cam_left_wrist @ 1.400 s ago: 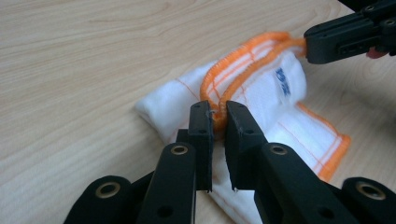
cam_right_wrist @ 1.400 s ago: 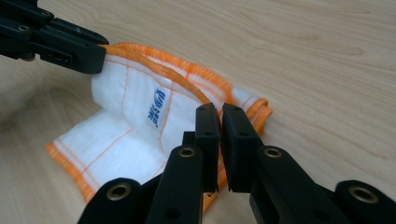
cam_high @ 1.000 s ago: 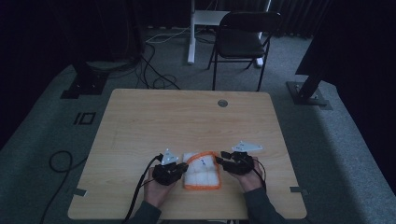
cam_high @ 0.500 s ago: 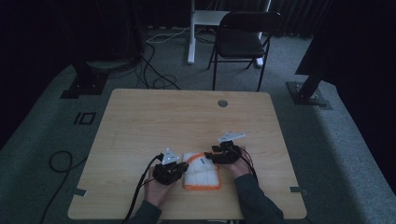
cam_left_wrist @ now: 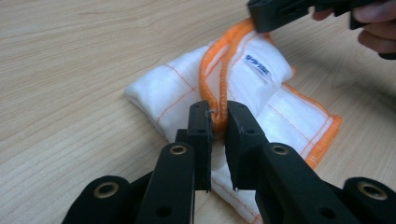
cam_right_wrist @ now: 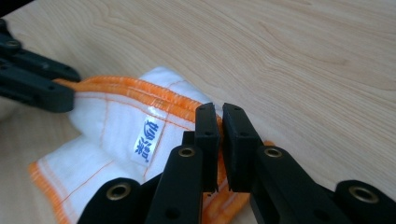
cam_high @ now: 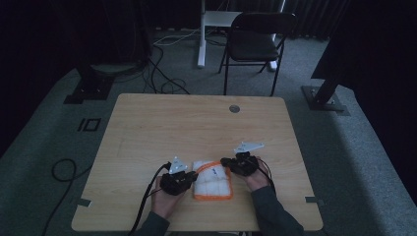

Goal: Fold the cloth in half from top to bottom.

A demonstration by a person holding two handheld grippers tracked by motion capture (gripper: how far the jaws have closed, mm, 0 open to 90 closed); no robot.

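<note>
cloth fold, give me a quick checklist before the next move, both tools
1. Left tool gripping the orange hem: ok, jaws shut on the edge of the cloth.
2. Right tool gripping the hem: ok, jaws shut on the orange edge near the label.
3. Both grips on the same lifted layer: ok, the hem runs from one tool to the other.
4. Lower layer flat on the table: ok, it lies spread beneath.
5. Grip depth enough to hold: cannot tell, just the hem sits between the jaws.
6. Table space ahead for moving the cloth: ok, bare wood beyond it.
</note>
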